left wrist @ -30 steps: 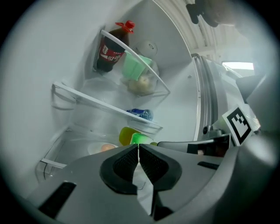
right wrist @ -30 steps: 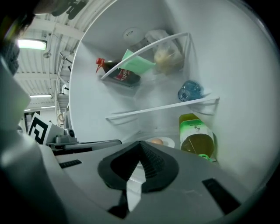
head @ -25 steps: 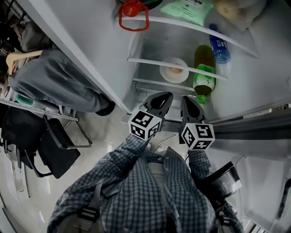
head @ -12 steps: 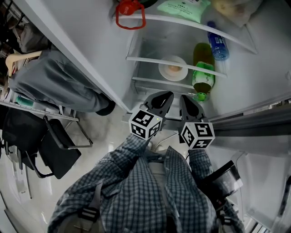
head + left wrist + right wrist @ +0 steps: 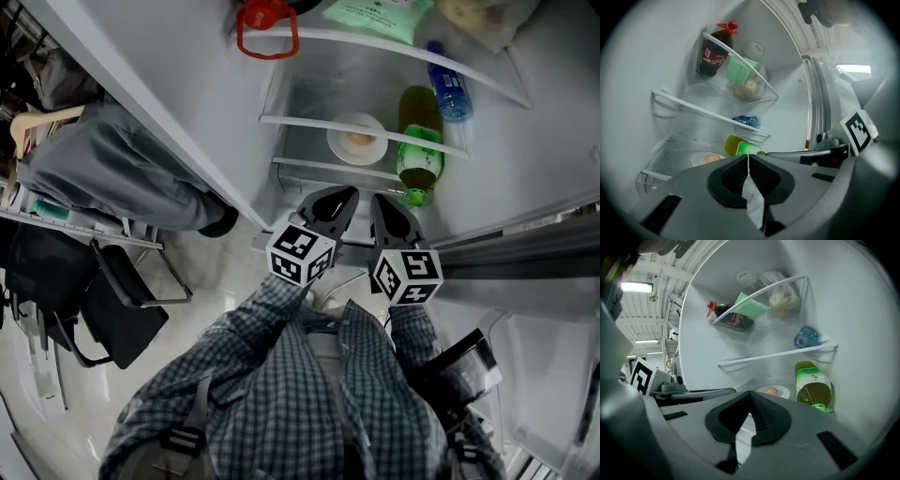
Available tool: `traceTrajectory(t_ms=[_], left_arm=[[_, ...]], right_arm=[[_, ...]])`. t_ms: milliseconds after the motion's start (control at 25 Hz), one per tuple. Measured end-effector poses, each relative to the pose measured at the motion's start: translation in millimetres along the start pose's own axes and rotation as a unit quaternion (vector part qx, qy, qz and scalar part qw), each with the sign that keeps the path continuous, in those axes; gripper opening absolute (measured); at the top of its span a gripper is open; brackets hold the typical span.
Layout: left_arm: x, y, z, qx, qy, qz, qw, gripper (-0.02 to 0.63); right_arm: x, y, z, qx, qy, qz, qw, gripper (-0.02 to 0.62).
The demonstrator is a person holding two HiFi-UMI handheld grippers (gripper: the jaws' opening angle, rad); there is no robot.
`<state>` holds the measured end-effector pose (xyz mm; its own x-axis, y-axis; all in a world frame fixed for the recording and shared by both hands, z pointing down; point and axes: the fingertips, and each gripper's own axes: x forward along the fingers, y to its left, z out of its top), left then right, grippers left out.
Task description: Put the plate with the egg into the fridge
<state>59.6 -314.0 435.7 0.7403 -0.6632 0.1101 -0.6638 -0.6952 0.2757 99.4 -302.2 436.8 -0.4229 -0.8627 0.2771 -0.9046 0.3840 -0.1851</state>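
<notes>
A white plate point(image 5: 357, 139) with a brown egg point(image 5: 359, 141) rests on a glass shelf point(image 5: 309, 127) inside the open fridge; it also shows in the left gripper view as the plate point(image 5: 699, 159) with its egg point(image 5: 712, 158), and in the right gripper view as the plate point(image 5: 782, 390) with its egg point(image 5: 771, 391). My left gripper point(image 5: 339, 199) and right gripper point(image 5: 382, 205) are side by side in front of the fridge, below that shelf, apart from the plate. Both are shut with nothing between the jaws.
A green-capped bottle of yellow drink point(image 5: 417, 150) lies right of the plate. A blue-capped water bottle point(image 5: 450, 94) lies on the shelf above. A dark sauce bottle with a red cap point(image 5: 713, 49), a green packet point(image 5: 375, 16) and bagged food point(image 5: 782, 301) sit higher. The fridge door point(image 5: 159, 103) stands open at left.
The view has shifted slightly, so the shelf and plate sit a little higher in the picture. Both grippers have stayed shut and nearly still.
</notes>
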Motion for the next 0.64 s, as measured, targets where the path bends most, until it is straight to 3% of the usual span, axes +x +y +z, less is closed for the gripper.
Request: traceTrajectory(t_ms=[640], left_arm=[[3.3,-1.4,0.3,0.003,0.003,-0.005,1.0,0.017]], right_arm=[[2.2,0.9,-1.6,-0.004,0.005,0.001,1.0,0.005]])
